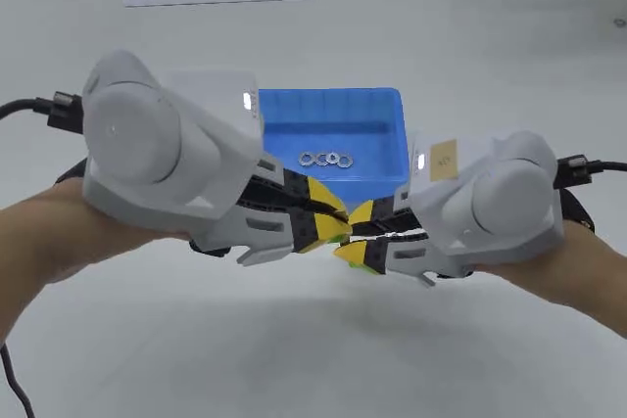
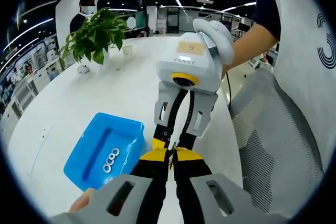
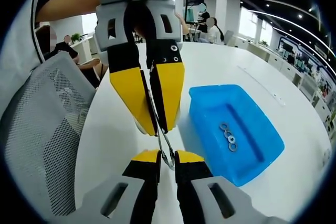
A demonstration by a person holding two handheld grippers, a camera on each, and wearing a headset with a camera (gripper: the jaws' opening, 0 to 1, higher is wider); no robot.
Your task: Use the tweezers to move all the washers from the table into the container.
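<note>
Your left gripper (image 3: 157,129) and right gripper (image 3: 167,157) both pinch tight on tweezers (image 3: 164,148), tip to tip. Four washers (image 3: 229,136) sit in row inside container (image 3: 202,98). Expect them light, thin, slick; nip one through hole, across ring.

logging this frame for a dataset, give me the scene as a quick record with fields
container: blue rectangular plastic container, on white table
washers: four small round metal washers, in a row inside container
tool: thin metal tweezers, between both grippers' fingers
left gripper: shut on tweezers
right gripper: shut on tweezers, tip to tip with left
</note>
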